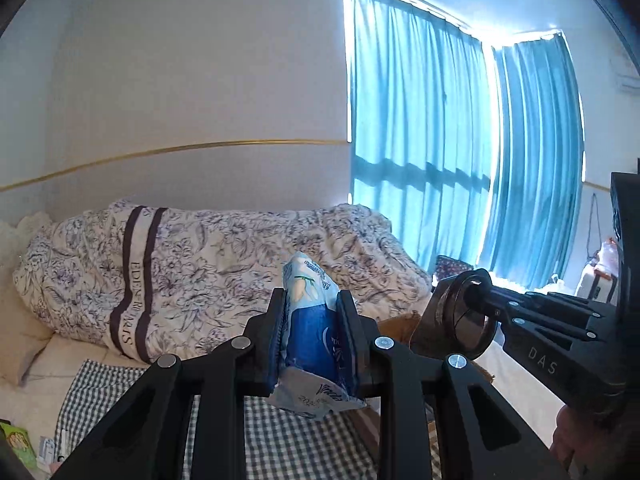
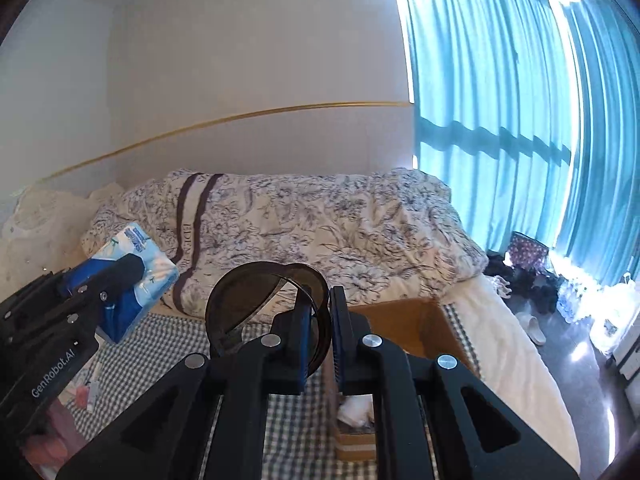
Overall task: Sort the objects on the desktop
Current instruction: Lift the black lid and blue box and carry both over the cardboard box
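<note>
My left gripper (image 1: 311, 300) is shut on a blue and white tissue pack (image 1: 306, 280), held upright above the checked cloth (image 1: 280, 440). In the right wrist view the same pack (image 2: 138, 242) sits in the left gripper (image 2: 138, 268) at the left. My right gripper (image 2: 322, 308) is shut on dark sunglasses (image 2: 256, 296), gripping them at the rim of one lens. The left wrist view shows the sunglasses (image 1: 460, 316) and right gripper (image 1: 486, 300) at the right. An open cardboard box (image 2: 412, 320) lies just behind and below the right gripper.
A floral duvet (image 2: 320, 224) is heaped on the bed behind the cloth. Small packets lie at the cloth's left edge (image 1: 16, 444). White paper (image 2: 354, 408) lies in the box. Teal curtains (image 2: 500, 120) and a floor with shoes (image 2: 532, 320) are at the right.
</note>
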### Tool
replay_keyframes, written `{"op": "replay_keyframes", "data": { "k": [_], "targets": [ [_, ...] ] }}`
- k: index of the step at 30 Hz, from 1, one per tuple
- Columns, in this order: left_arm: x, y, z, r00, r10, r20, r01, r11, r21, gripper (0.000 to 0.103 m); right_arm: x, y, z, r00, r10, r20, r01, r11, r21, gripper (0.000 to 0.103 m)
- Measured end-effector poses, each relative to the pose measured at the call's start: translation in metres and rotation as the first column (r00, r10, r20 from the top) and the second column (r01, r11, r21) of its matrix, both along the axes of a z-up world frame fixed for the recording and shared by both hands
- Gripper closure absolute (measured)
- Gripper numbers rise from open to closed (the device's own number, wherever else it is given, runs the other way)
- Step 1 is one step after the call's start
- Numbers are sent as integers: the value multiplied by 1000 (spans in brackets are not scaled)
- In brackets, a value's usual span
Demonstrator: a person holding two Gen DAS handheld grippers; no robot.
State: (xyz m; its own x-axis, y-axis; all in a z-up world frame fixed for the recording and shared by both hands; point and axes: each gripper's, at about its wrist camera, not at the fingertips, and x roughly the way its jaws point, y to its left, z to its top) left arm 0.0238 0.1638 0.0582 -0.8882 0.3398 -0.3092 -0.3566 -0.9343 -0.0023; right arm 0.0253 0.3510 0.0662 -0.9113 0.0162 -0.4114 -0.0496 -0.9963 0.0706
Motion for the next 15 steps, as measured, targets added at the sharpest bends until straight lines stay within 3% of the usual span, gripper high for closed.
{"op": "replay_keyframes", "data": {
  "k": [6,15],
  "targets": [
    [-23,44,-20,997,-55,54,56,998,-14,78,-16,46,-19,998,-55,38,55,998,-4,94],
    [-58,104,-71,982,-119,145,125,992,-33,78,-45,105,-73,986,-99,136,103,995,-20,94]
  ]
}}
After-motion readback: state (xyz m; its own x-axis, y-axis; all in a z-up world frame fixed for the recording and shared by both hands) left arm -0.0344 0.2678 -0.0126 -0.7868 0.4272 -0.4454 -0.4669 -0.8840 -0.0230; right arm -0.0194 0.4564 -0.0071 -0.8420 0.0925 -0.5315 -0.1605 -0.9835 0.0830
